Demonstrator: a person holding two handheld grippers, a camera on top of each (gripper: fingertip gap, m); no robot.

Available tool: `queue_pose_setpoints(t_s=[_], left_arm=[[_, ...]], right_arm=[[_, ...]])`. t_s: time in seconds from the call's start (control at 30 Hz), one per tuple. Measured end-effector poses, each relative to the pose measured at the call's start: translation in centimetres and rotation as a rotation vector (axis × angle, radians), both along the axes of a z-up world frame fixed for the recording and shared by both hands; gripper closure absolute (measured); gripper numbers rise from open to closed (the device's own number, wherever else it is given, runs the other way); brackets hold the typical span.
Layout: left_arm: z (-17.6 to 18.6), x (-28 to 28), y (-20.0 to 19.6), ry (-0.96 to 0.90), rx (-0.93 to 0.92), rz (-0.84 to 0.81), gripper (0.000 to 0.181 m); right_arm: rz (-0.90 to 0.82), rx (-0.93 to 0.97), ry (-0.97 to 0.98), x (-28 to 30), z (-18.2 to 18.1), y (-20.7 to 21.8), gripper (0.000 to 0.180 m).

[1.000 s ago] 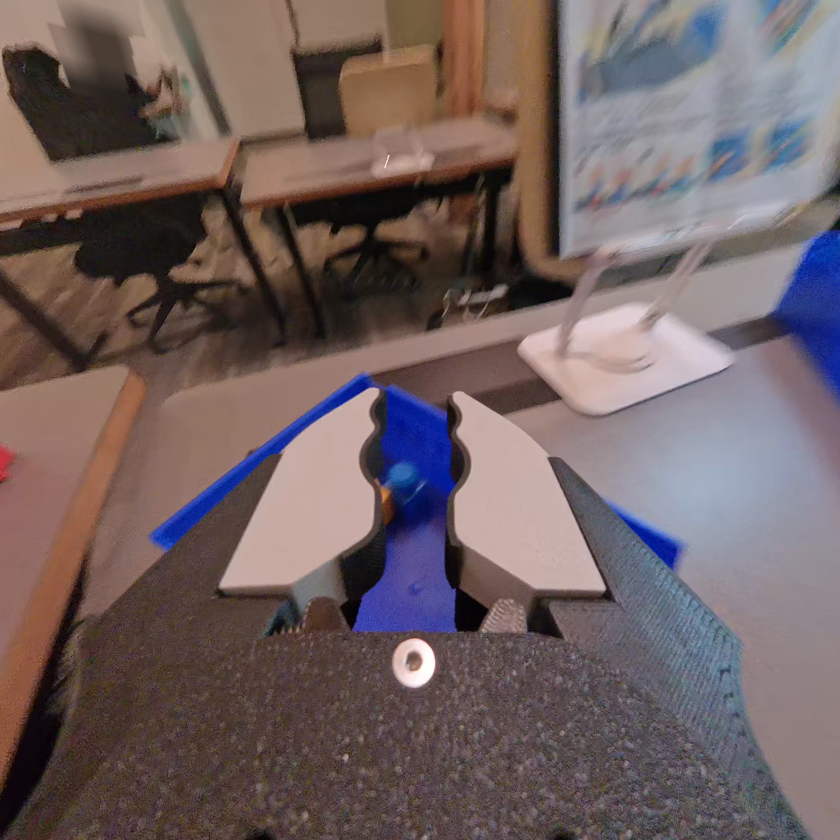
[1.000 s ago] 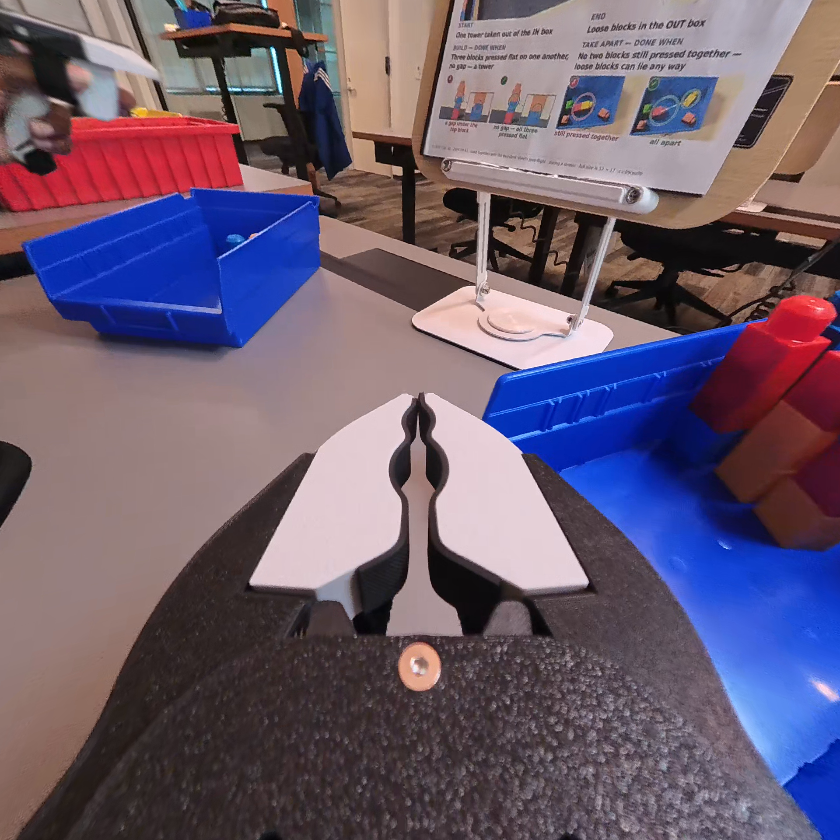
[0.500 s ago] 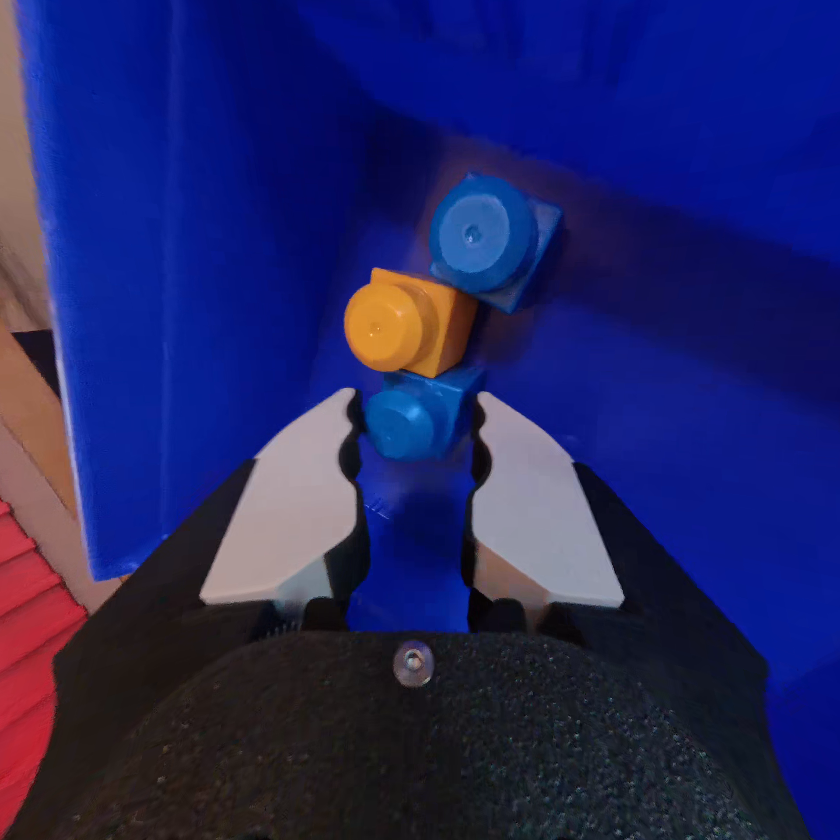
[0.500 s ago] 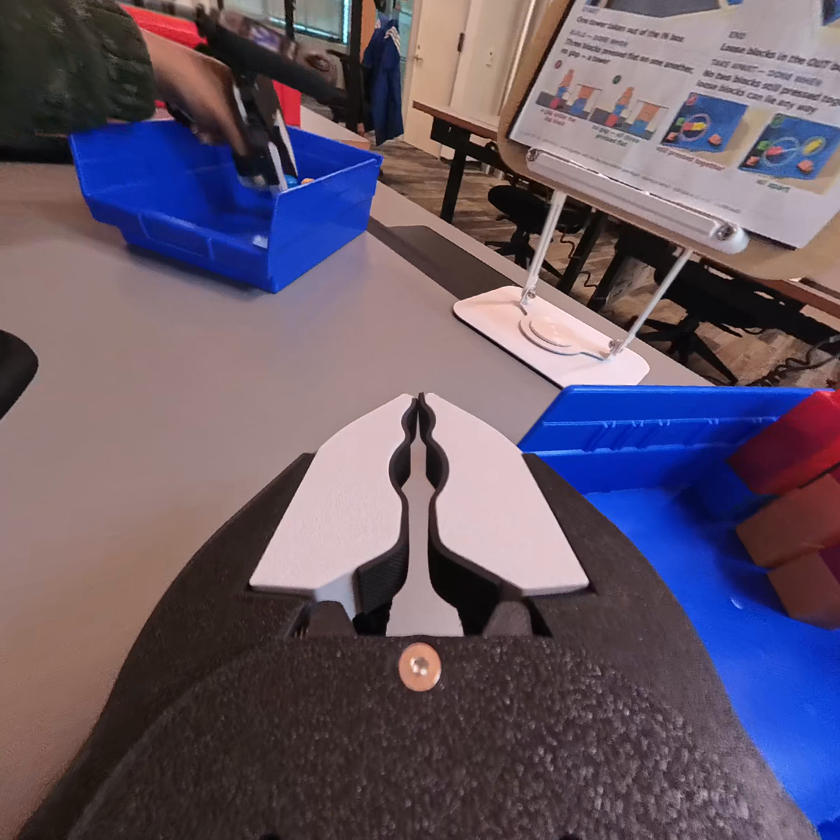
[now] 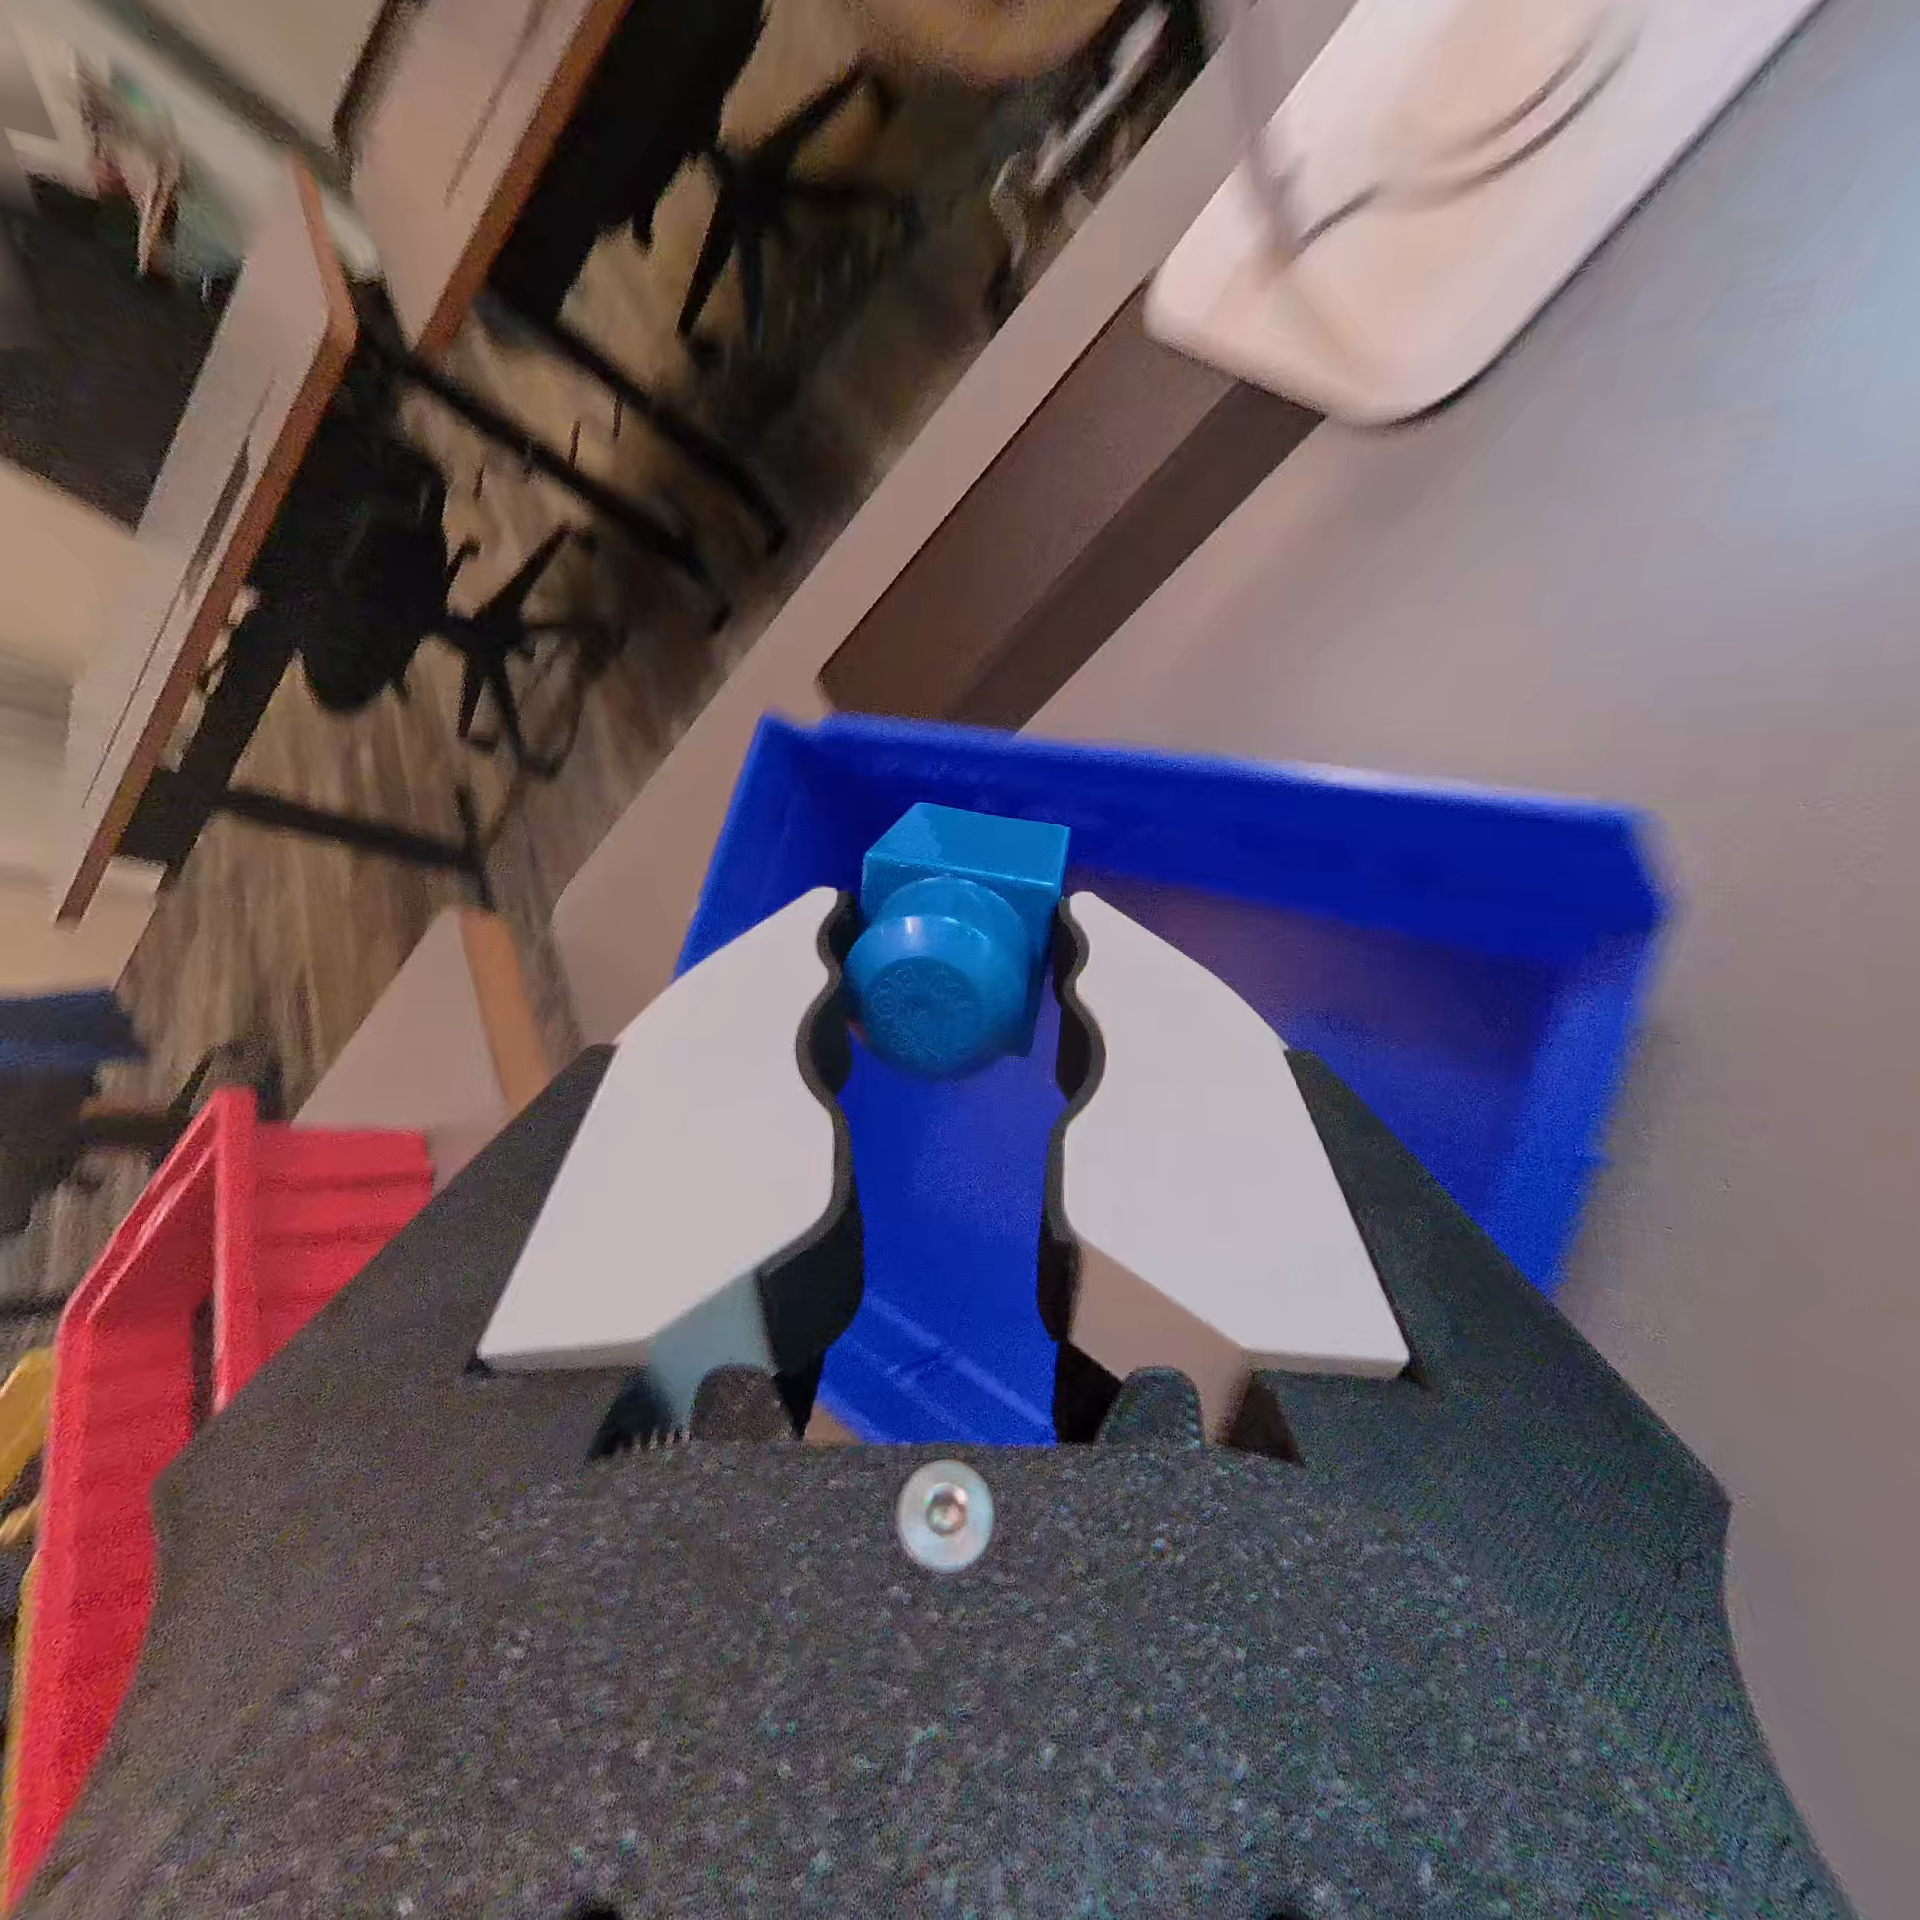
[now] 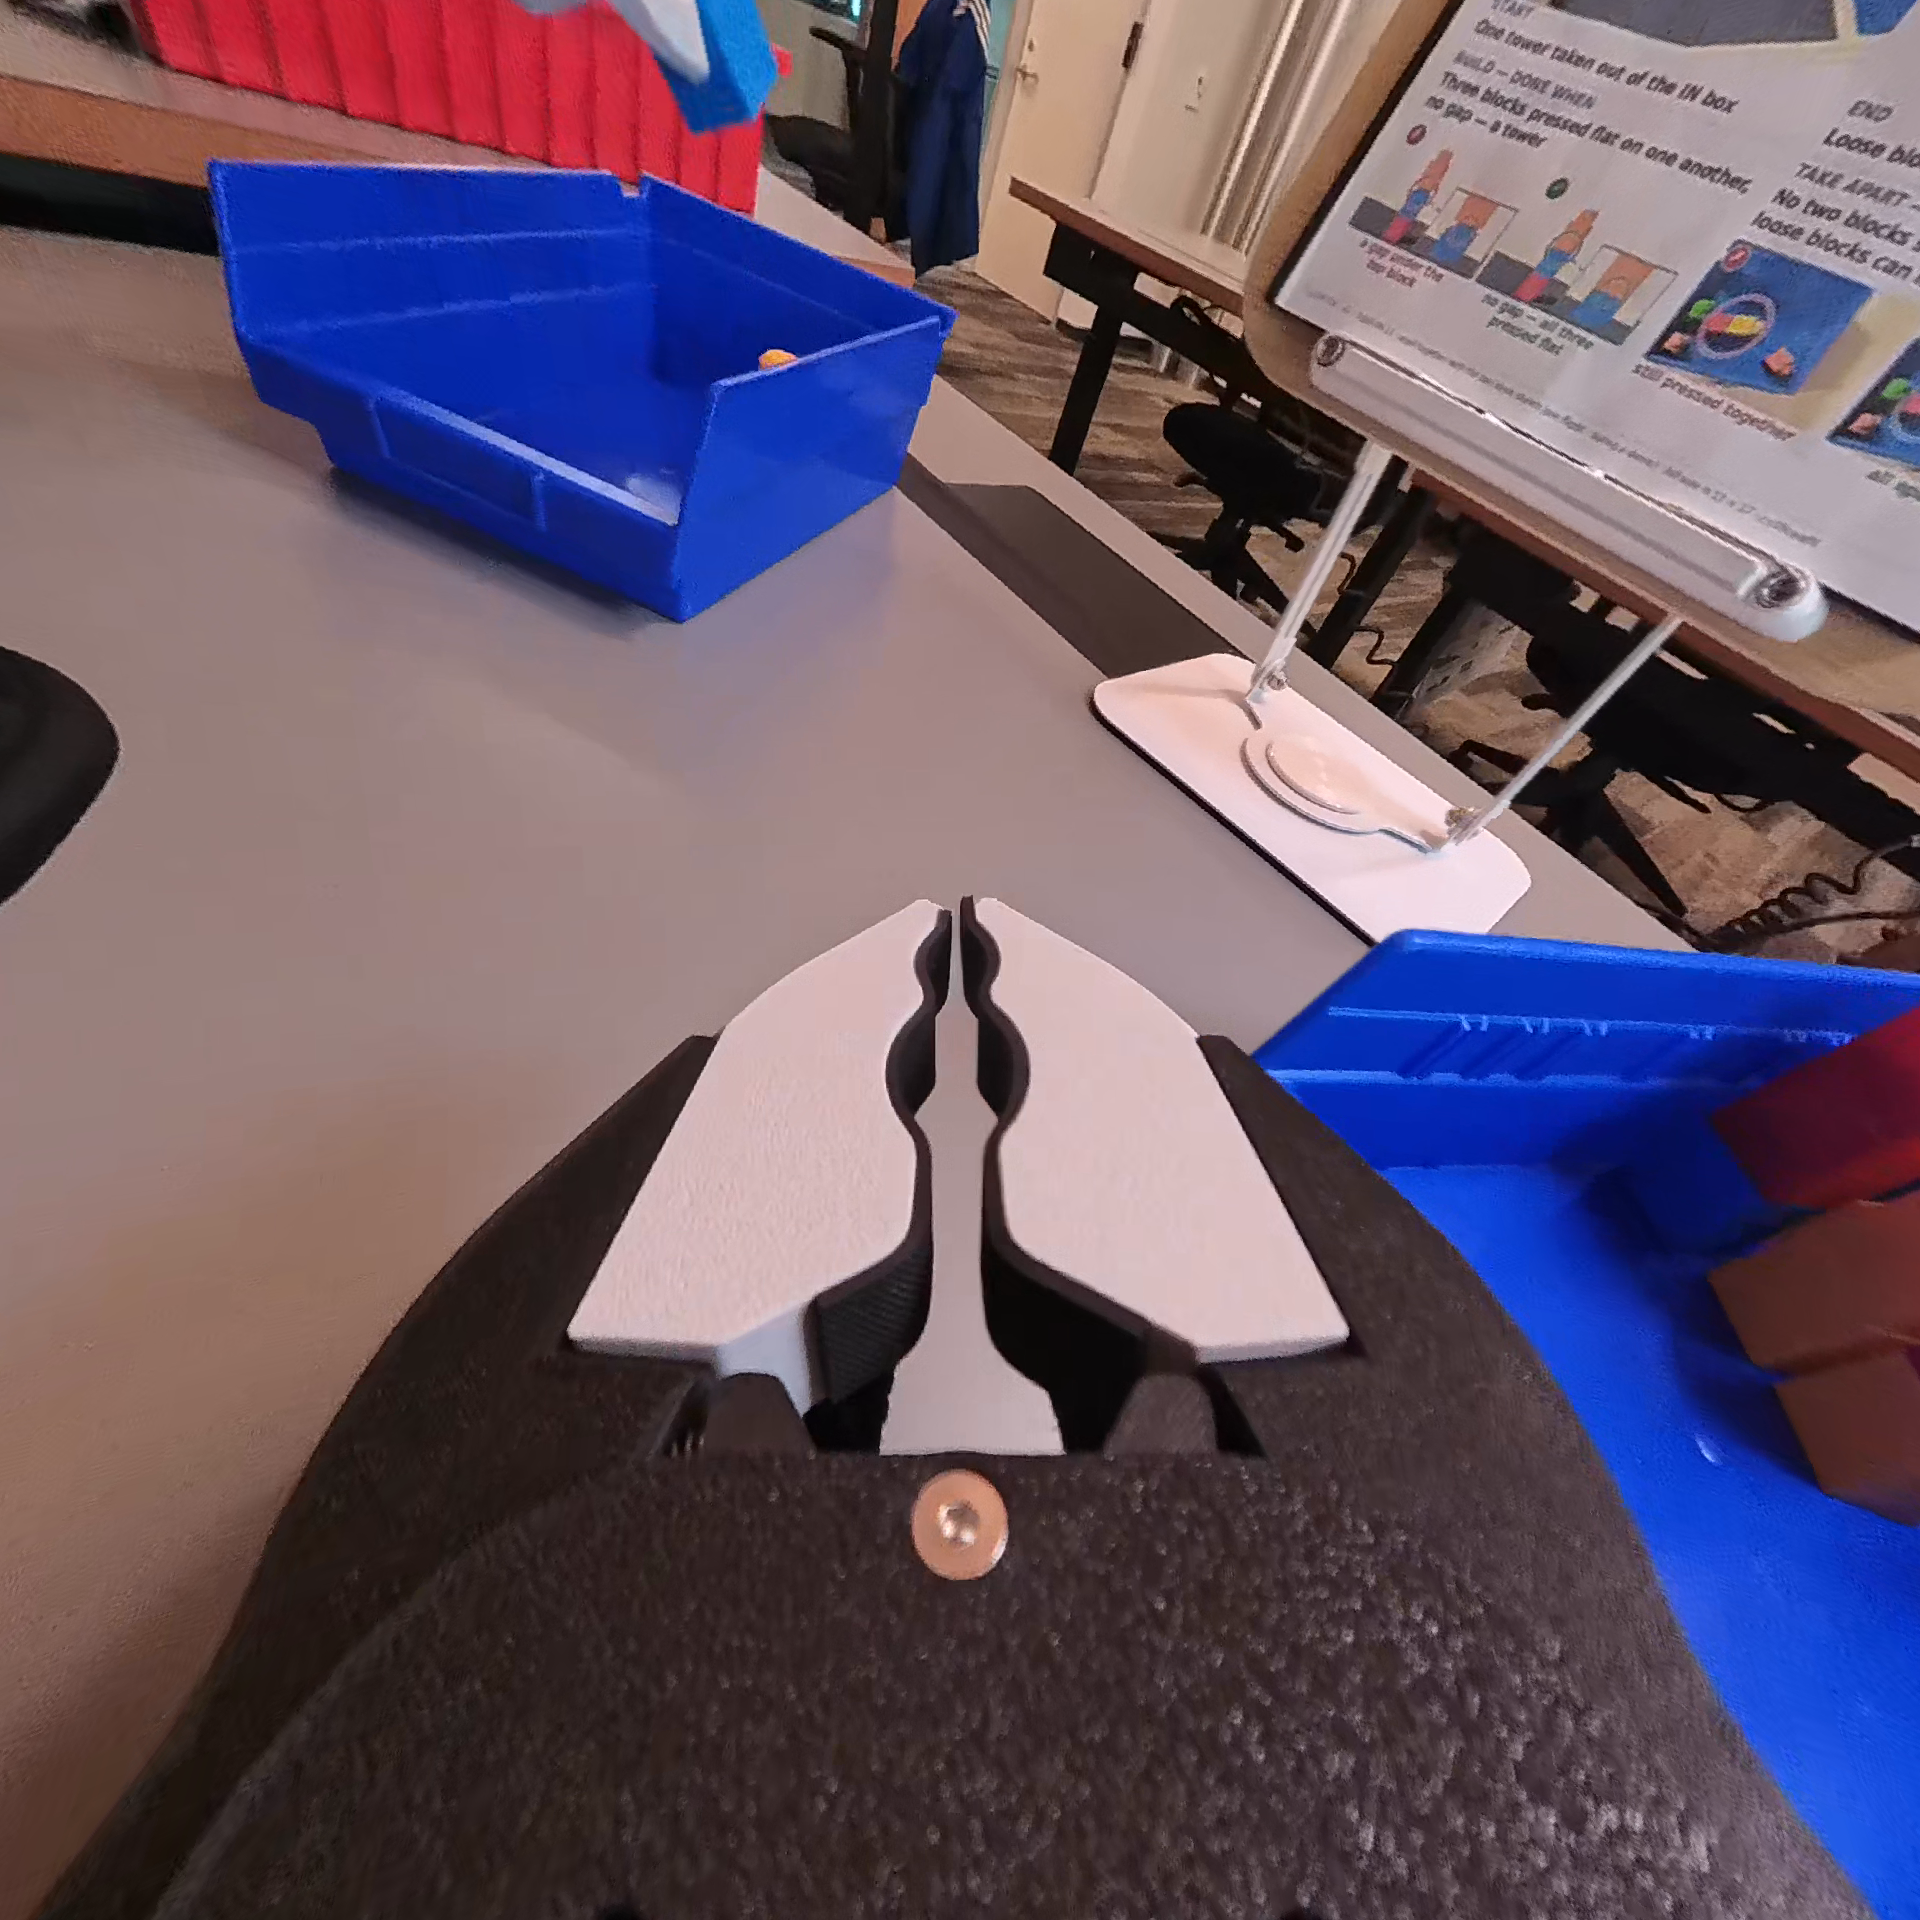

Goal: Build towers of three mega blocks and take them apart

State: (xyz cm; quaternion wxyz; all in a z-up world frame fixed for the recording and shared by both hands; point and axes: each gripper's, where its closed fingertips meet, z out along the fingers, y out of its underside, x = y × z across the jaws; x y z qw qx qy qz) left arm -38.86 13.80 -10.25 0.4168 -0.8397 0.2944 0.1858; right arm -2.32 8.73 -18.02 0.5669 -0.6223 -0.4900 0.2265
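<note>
My left gripper (image 5: 951, 914) is shut on a blue block (image 5: 961, 914), stud toward the camera, and holds it above the far blue bin (image 5: 1351, 935). In the right wrist view that block (image 6: 727, 62) hangs high above the same bin (image 6: 582, 416), where an orange block (image 6: 776, 358) peeks over the wall. My right gripper (image 6: 957, 914) is shut and empty over the grey table (image 6: 520, 831). A tower of red and orange blocks (image 6: 1839, 1268) leans in the near blue bin (image 6: 1558, 1039) at the right.
A white stand (image 6: 1320, 790) holds an instruction sheet (image 6: 1662, 208) at the table's far edge. A red bin (image 6: 468, 73) stands behind the far blue bin; it also shows in the left wrist view (image 5: 135, 1403). Desks and office chairs stand beyond. One gripper's finger ends stand about 40 cm off the other's.
My left gripper went down into the far bin, closed on the blue block and lifted it out, tilting. My right gripper stayed shut and shifted a little over the table.
</note>
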Motion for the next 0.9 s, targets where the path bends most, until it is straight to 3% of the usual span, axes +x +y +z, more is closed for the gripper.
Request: queue_pose_setpoints(t_s=[0.17,0.43,0.67,0.83,0.9], left_arm=[[-0.3,11.9,-4.9,-0.087,0.008,-0.322,0.145],[-8.1,25.4,-10.8,-0.070,-0.211,-0.659,0.145],[-14.2,29.4,-12.7,-0.044,-0.491,-0.727,0.145],[-16.3,29.9,-12.8,-0.020,-0.532,-0.727,0.144],[-16.4,30.0,-13.0,-0.038,-0.533,-0.731,0.134]], right_arm=[[0.043,0.042,-0.051,-1.4,-0.2,-1.4,0.173],[0.137,0.092,-0.135,-3.0,-1.5,-3.5,0.159],[0.128,0.050,-0.104,-2.5,-1.5,-2.9,0.159],[0.120,0.028,-0.093,-2.2,-1.5,-2.6,0.159],[0.118,0.023,-0.093,-2.2,-1.6,-2.6,0.159]])
